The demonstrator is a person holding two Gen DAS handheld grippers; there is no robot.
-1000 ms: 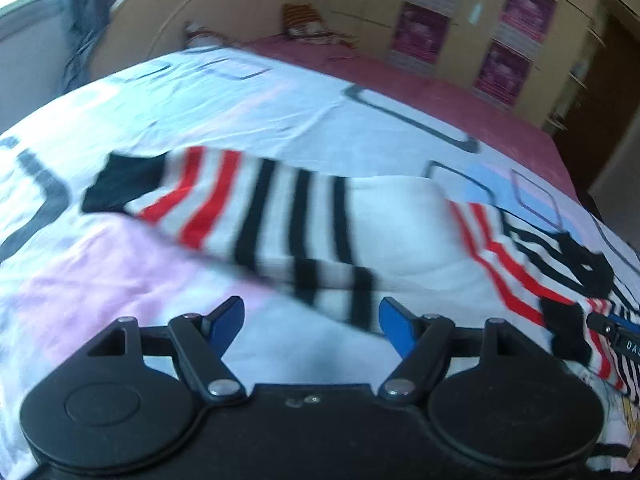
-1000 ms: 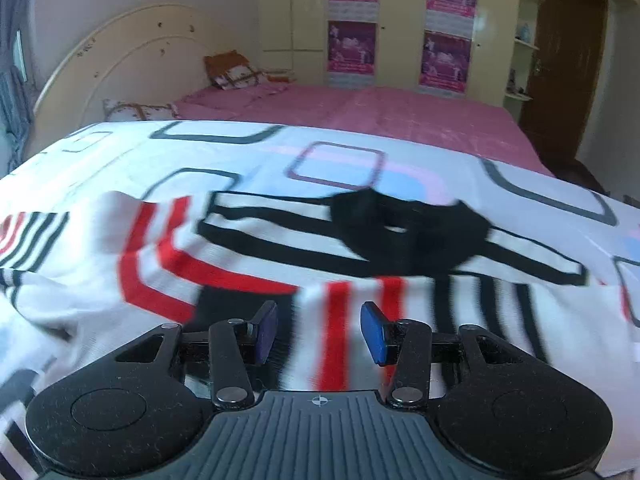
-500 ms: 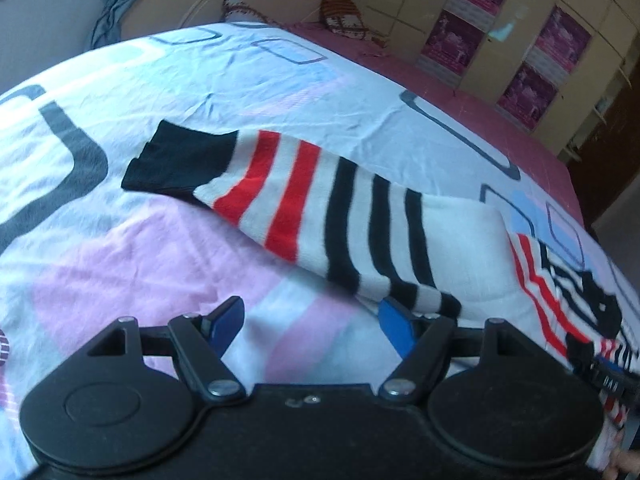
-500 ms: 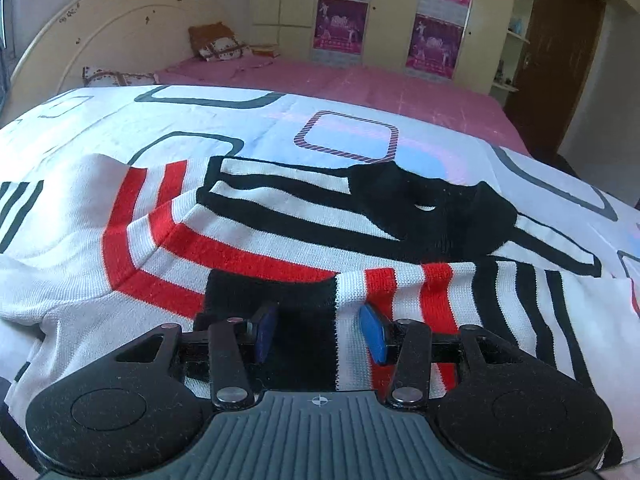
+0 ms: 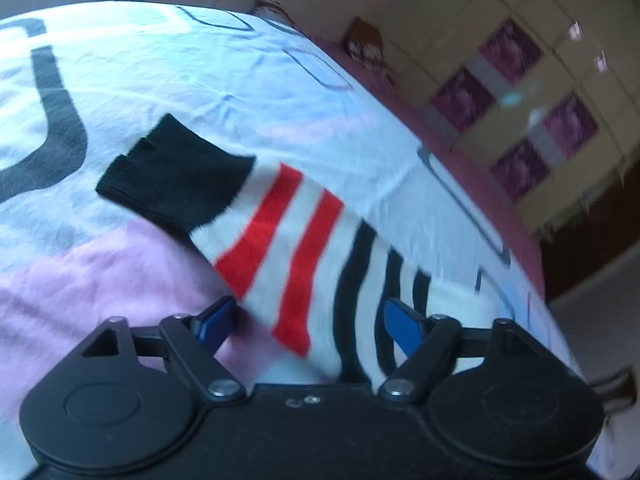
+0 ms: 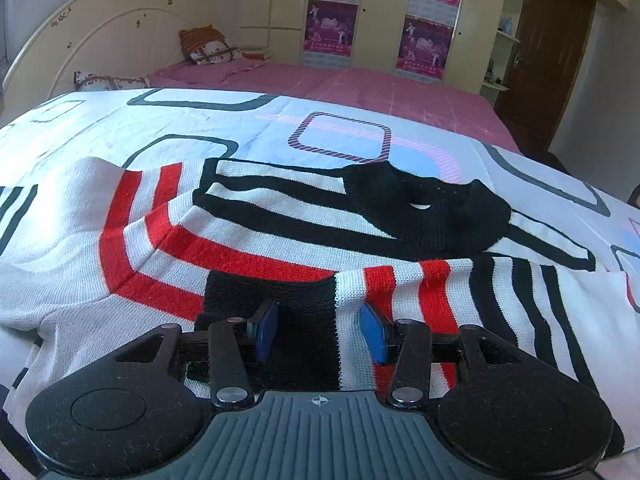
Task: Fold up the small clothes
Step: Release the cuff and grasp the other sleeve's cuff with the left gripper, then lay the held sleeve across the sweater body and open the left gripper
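A small white sweater (image 6: 240,240) with red and black stripes and a black collar (image 6: 424,208) lies on the bed. Its right sleeve is folded across the body; the black cuff (image 6: 272,300) lies just in front of my right gripper (image 6: 318,332), which is open and empty above it. In the left wrist view the other sleeve (image 5: 304,248) lies stretched out with its black cuff (image 5: 176,176) at the far end. My left gripper (image 5: 308,324) is open, with the striped sleeve between its blue pads, apart from them.
The bed has a white sheet with grey and pink shapes (image 6: 340,136) over a pink cover (image 6: 360,84). A cream headboard (image 6: 100,40) and pillows (image 6: 208,46) stand at the far end. A wardrobe with posters (image 6: 424,20) and a brown door (image 6: 548,60) are behind.
My left gripper has moved forward along the outstretched sleeve, so the sleeve now lies between its pads. My right gripper has stayed over the folded sleeve's cuff, open.
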